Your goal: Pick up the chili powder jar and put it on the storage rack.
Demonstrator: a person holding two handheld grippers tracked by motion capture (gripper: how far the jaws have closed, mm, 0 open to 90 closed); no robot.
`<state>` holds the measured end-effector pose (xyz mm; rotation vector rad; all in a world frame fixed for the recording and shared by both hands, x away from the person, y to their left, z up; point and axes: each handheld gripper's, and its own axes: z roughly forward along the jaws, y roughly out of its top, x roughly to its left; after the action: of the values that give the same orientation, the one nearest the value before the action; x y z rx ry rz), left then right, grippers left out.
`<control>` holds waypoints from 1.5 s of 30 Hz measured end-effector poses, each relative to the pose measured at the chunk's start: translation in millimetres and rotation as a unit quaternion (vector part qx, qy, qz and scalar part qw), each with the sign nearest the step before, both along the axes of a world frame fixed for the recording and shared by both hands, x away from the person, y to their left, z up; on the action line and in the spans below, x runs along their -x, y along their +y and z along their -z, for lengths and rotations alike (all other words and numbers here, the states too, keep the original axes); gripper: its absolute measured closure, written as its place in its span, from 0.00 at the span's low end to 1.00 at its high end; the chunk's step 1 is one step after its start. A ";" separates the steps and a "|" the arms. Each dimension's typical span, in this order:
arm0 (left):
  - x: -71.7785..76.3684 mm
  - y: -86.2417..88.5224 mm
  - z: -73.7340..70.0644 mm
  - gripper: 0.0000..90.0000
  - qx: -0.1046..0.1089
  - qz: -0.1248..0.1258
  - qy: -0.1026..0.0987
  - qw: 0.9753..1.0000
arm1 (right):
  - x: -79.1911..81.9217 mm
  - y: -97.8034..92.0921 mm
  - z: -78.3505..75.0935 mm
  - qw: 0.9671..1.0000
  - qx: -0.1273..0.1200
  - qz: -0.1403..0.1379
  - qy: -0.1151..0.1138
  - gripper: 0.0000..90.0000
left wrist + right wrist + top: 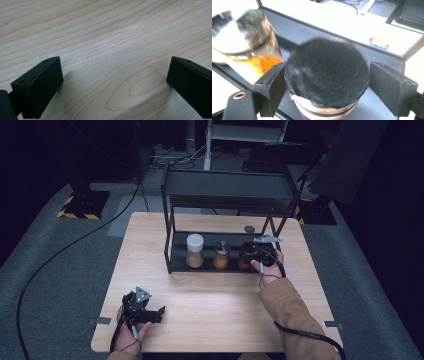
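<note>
At the left of the high view our left tongs (161,311) lie low on the wooden bench (215,315) near its front edge, gripped by our left hand (131,330). In the left gripper view the two black jaws stand wide apart, with bare wood grain between them and nothing held

Moving right, a black metal rack (227,195) stands at the back half of the bench. On its lower shelf sit three jars in a row: a white-lidded jar (194,251) at the left, a silver-lidded jar (221,255) of orange powder in the middle, and a black-lidded jar (246,256) at the right

Our right tongs (248,254) reach into that shelf from the right, held by our right hand (267,268). In the right gripper view the jaws stand on either side of the black-lidded jar (327,75); the left jaw looks close against the lid, while a slim gap shows at the right jaw, so the tongs are open around the jar. The silver-lidded jar (244,42) stands just beside it
</note>
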<state>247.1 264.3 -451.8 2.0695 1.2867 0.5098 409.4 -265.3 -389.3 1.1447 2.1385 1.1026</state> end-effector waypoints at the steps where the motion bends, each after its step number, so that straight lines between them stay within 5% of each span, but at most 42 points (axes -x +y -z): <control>1: 0.0 0.0 0.0 0.00 0.000 0.000 0.000 1.000 | 2.3 -0.7 -3.8 1.000 -0.002 0.000 -0.003 0.18; 21: -1.5 0.4 0.2 0.00 0.002 0.000 0.001 1.000 | 54.2 -38.3 -40.2 0.999 -0.022 -0.026 -0.031 0.15; 45: -2.0 0.3 0.1 0.00 0.001 -0.002 0.000 1.000 | 115.6 -80.1 -29.1 0.998 -0.030 -0.036 -0.038 0.09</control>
<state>249.2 264.6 -451.9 2.0659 1.2904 0.5105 293.8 -345.4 -360.2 1.0415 2.1155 1.2299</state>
